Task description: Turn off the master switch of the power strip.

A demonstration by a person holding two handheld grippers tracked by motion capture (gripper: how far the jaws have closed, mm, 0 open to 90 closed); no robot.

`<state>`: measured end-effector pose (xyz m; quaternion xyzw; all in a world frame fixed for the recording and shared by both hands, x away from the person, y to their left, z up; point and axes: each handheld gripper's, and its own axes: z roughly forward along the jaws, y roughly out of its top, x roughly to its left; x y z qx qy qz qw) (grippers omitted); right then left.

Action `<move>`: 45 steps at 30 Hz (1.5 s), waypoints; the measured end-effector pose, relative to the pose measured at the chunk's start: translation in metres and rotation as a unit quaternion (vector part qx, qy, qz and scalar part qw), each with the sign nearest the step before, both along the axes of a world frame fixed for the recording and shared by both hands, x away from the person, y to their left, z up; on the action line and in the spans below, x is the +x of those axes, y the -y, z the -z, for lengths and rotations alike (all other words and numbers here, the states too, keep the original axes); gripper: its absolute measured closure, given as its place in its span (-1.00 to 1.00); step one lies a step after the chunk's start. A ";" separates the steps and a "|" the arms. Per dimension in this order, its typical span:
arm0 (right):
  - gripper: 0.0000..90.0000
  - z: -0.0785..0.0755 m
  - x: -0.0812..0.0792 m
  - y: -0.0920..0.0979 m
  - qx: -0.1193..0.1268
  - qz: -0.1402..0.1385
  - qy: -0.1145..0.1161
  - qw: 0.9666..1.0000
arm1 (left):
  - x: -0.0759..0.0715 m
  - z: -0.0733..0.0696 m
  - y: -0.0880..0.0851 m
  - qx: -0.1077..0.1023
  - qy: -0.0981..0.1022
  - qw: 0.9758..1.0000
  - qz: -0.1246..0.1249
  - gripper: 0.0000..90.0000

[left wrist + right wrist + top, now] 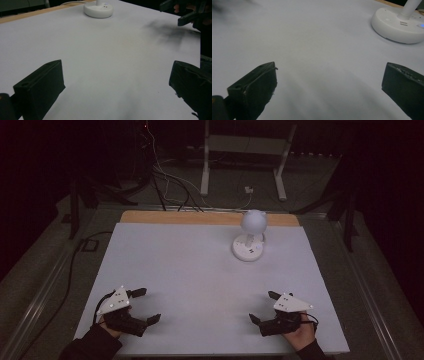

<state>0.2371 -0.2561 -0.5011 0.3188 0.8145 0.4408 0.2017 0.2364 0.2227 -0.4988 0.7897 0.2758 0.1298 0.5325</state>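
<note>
Start position: left gripper [145, 305] and right gripper [261, 306] rest low, jaws spread, empty. White lamp [249, 236] stands well ahead of the right gripper (nearer it). Next, probably: right-side reach toward its base.

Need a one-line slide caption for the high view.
Two hand-held grippers, left gripper and right gripper, rest open on a white table; a white desk lamp stands beyond them.

High view looks down; both gripper views, low, share the lamp [248, 240].
</note>
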 end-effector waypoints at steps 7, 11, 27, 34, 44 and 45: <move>-1.00 -0.004 -0.003 -0.008 -0.001 -0.006 -0.020 1.000 | 0.000 0.000 0.000 -0.001 0.001 1.000 0.001 -0.99; -1.00 -0.007 -0.003 -0.010 0.002 -0.005 -0.025 1.000 | 0.000 0.000 0.001 0.000 0.001 1.000 0.002 -0.99; -1.00 -0.028 -0.003 -0.021 0.011 -0.017 -0.041 0.999 | 0.000 0.001 0.002 0.000 0.001 1.000 0.003 -0.99; -1.00 -0.041 0.001 -0.021 0.018 -0.013 -0.030 0.999 | -0.001 0.000 0.002 -0.002 0.003 1.000 0.004 -0.99; -1.00 -0.059 0.011 -0.020 0.023 -0.007 -0.014 1.000 | -0.001 0.000 0.002 -0.002 0.003 1.000 0.005 -0.99; -1.00 -0.059 0.011 -0.020 0.023 -0.007 -0.014 1.000 | -0.001 0.000 0.002 0.000 0.003 1.000 0.005 -0.99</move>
